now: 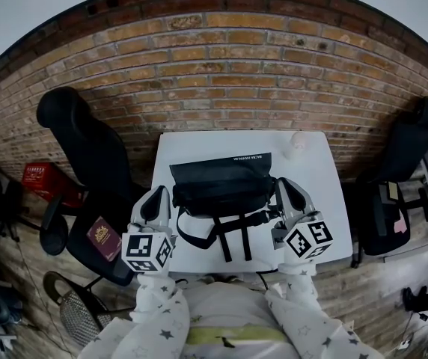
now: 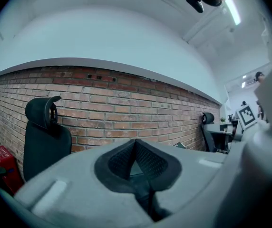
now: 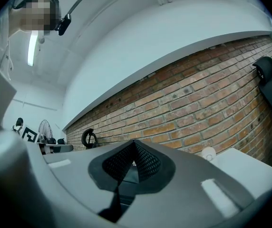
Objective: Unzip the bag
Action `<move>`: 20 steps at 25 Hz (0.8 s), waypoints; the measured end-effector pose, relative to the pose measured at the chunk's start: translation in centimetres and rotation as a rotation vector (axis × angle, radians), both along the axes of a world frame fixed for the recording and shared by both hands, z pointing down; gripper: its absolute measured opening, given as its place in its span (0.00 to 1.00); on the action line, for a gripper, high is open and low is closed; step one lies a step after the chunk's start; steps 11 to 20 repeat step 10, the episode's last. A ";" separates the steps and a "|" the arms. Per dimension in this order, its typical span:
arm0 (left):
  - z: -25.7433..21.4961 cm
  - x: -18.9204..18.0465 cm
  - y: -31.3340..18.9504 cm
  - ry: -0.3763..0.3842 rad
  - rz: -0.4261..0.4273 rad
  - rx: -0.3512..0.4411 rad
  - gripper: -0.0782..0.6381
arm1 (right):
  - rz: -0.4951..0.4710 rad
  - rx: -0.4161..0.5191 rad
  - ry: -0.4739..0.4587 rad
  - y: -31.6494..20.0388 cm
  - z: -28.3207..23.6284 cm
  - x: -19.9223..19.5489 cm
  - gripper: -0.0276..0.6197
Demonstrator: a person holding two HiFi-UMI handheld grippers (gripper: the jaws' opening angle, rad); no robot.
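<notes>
A black bag (image 1: 221,187) lies flat on the small white table (image 1: 315,234), its straps (image 1: 230,234) trailing toward the front edge. My left gripper (image 1: 159,193) stands at the bag's left end and my right gripper (image 1: 286,185) at its right end, both tilted upward and apart from the bag. In the left gripper view the jaws of the left gripper (image 2: 136,144) are shut with nothing between them. The right gripper (image 3: 133,146) is likewise shut and empty in the right gripper view. The bag does not show in either gripper view.
A brick wall (image 1: 221,73) runs behind the table. A black office chair (image 1: 87,152) holding a dark red booklet (image 1: 103,239) stands at the left, another black chair (image 1: 397,163) at the right. A small white object (image 1: 297,145) sits at the table's far right corner.
</notes>
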State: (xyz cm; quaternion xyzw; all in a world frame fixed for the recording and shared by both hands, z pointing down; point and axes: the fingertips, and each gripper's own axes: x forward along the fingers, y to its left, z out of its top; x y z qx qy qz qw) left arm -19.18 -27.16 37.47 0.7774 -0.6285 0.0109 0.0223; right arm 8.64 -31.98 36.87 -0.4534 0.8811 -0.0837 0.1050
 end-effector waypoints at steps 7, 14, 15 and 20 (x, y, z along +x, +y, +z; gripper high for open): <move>0.1 0.5 -0.1 -0.001 0.003 -0.004 0.11 | 0.001 0.002 0.003 0.0 0.0 0.2 0.05; 0.1 0.7 0.0 -0.002 0.004 -0.006 0.11 | 0.000 0.001 0.005 0.1 0.0 0.4 0.05; 0.1 0.7 0.0 -0.002 0.004 -0.006 0.11 | 0.000 0.001 0.005 0.1 0.0 0.4 0.05; 0.1 0.7 0.0 -0.002 0.004 -0.006 0.11 | 0.000 0.001 0.005 0.1 0.0 0.4 0.05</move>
